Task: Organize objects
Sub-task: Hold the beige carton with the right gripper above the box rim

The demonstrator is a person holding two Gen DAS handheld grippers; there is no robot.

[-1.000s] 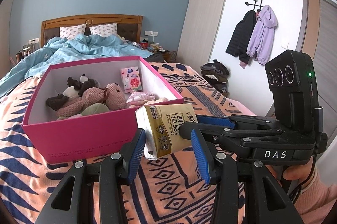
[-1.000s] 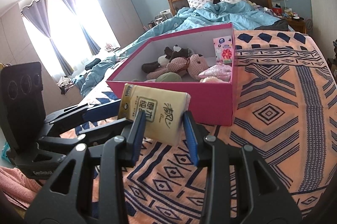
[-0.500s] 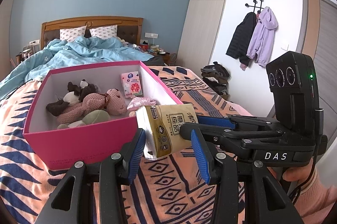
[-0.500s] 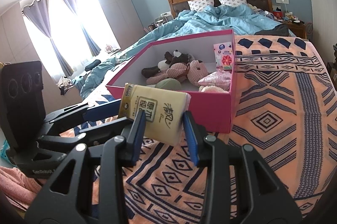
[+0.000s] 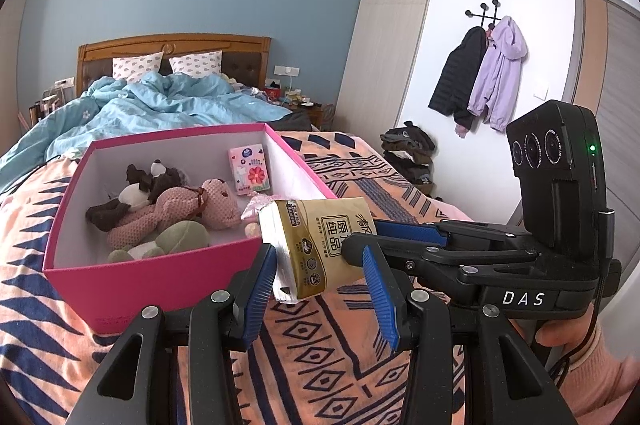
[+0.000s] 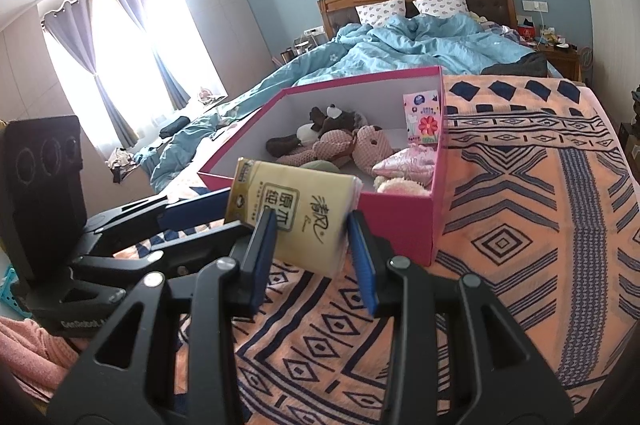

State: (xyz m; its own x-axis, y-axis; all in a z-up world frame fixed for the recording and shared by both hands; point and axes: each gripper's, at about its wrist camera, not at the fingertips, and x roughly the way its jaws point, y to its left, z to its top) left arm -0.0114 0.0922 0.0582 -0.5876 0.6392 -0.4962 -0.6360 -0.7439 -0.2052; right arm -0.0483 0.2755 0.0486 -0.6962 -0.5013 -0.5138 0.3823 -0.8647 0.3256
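- Left wrist view: compared with a second ago, the box (image 5: 152, 273) is sitting lower in frame and more of its floor is showing. I judge that both tools are rising together towards it.
- The pack (image 5: 320, 237) is keeping the same pose between the fingers, so nothing is slipping.
- The left hand-held gripper (image 5: 319, 257) is flanking the pack lengthwise, its blue pads apparently pressing both ends.
- The right hand-held gripper (image 5: 362, 235) is coming in from the right and pinching the pack's right end.
- The pack is hanging in the air above the bed (image 5: 320, 345), just in front of the box's near right corner and not yet inside.
- Meaning for the task: the carry looks nearly done; crossing the wall and letting go are remaining.
- Right wrist view: the box (image 6: 400, 221) is likewise showing more of its inside than a second ago.
- The right hand-held gripper (image 6: 311, 221) is clamping the lower part of the pack (image 6: 296, 209); the left hand-held gripper (image 6: 236, 215) is holding its left end.
- Edges: the near pink wall is standing between pack and interior, and the pack's lower edge is looking lower than the rim, so more lift is probably needed.
- Room: the toys (image 6: 340, 145) are filling the middle and near right, and a packet (image 6: 426, 121) is leaning on the right wall. Bare floor is showing at the far side and left. The bed (image 6: 520, 225) right of the box is lying open.
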